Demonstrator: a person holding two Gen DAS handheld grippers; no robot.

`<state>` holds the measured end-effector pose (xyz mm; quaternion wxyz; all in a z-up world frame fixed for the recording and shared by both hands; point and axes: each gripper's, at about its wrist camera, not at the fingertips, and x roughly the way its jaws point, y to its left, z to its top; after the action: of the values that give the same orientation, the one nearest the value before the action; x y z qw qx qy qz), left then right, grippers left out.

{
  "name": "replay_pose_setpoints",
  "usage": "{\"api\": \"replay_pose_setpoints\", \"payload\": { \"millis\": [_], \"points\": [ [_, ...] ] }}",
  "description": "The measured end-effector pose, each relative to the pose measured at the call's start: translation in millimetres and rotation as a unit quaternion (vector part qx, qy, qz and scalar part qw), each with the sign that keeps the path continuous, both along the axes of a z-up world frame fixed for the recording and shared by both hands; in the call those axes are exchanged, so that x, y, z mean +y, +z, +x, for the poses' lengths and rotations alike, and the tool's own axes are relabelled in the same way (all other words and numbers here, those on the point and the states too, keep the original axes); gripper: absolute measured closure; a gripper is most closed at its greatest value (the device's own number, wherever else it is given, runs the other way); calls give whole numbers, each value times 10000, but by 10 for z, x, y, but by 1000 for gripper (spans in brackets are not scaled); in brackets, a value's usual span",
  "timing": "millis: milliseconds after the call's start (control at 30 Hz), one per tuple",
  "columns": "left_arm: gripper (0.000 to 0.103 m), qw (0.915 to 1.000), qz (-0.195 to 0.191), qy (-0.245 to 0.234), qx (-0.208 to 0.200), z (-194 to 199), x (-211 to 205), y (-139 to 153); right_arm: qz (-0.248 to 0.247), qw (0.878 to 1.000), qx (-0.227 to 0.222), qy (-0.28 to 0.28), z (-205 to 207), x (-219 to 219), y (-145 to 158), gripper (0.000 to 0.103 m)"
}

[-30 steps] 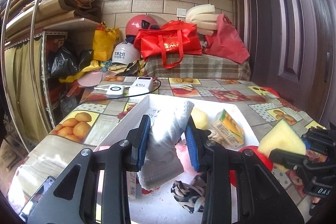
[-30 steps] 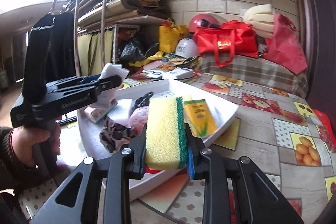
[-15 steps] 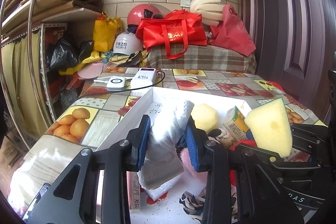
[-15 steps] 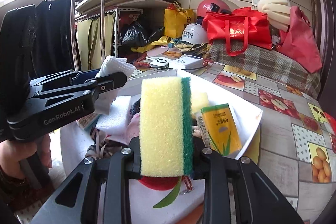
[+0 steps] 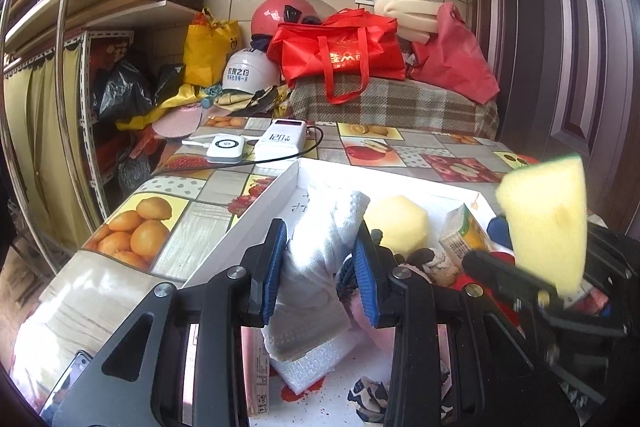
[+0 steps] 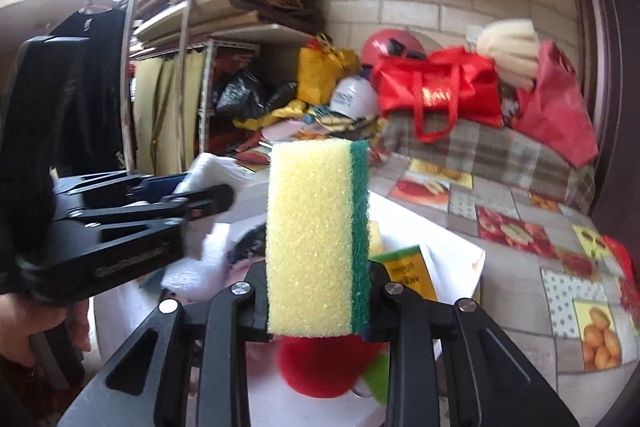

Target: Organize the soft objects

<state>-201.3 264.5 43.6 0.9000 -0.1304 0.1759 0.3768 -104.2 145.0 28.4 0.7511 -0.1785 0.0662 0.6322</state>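
Note:
My left gripper (image 5: pixel 320 271) is shut on a white cloth (image 5: pixel 316 267), lifted over the white tray (image 5: pixel 264 199). My right gripper (image 6: pixel 318 301) is shut on a yellow sponge with a green scouring side (image 6: pixel 316 239), standing upright above the tray (image 6: pixel 448 251). That sponge (image 5: pixel 548 223) shows at the right of the left wrist view, and the left gripper (image 6: pixel 188 195) with its cloth (image 6: pixel 208 167) shows at the left of the right wrist view. In the tray lie a yellow foam ball (image 5: pixel 396 223), a green-yellow carton (image 5: pixel 464 239), a red ball (image 6: pixel 320 367), white foam (image 5: pixel 308 363) and patterned fabric (image 5: pixel 372 399).
The table has a fruit-print cover (image 5: pixel 168 223). Two white power banks (image 5: pixel 280 143) with a cable lie beyond the tray. Red bags (image 5: pixel 340 51), helmets (image 5: pixel 280 15) and foam rolls (image 5: pixel 404 7) pile on a checked surface at the back. A metal rack (image 5: pixel 72 87) stands left, a door (image 5: pixel 580 47) right.
The right gripper with its sponge has moved over the tray toward the left gripper and risen slightly. The left gripper has drifted a little with the cloth still held.

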Motion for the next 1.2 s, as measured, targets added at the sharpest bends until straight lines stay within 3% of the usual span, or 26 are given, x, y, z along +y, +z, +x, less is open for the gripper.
{"api": "replay_pose_setpoints", "payload": {
  "millis": [167, 467, 500, 533, 567, 600, 633, 733, 1200],
  "points": [
    [70, 9999, -134, 31, -16, -8, 54, -15, -455, 9982, -258, 304, -143, 145, -56, 75],
    [66, 9994, 288, 100, 156, 50, -97, 13, -681, 9963, 504, -110, 176, 240, -47, 74],
    [61, 9993, 324, 133, 164, 53, -105, 16, -676, 9966, 463, -117, 159, 236, -53, 67],
    [46, 9989, 385, 197, 168, 47, -125, 21, -659, 9969, 405, -128, 136, 223, -62, 42],
    [33, 9985, 453, 272, 165, 38, -144, 27, -612, 9975, 331, -137, 109, 205, -61, 25],
    [7, 9980, 515, 319, 154, 30, -162, 30, -557, 9980, 265, -139, 88, 184, -64, 6],
    [0, 9976, 591, 348, 135, 16, -188, 38, -495, 9985, 213, -135, 70, 160, -60, 0],
    [0, 9965, 748, 358, 118, 7, -240, 42, -388, 9990, 161, -165, 63, 132, -49, 0],
    [0, 9961, 769, 422, -125, -97, -281, 67, 15, 9976, 440, -525, 171, -137, 10, 0]
  ]
}}
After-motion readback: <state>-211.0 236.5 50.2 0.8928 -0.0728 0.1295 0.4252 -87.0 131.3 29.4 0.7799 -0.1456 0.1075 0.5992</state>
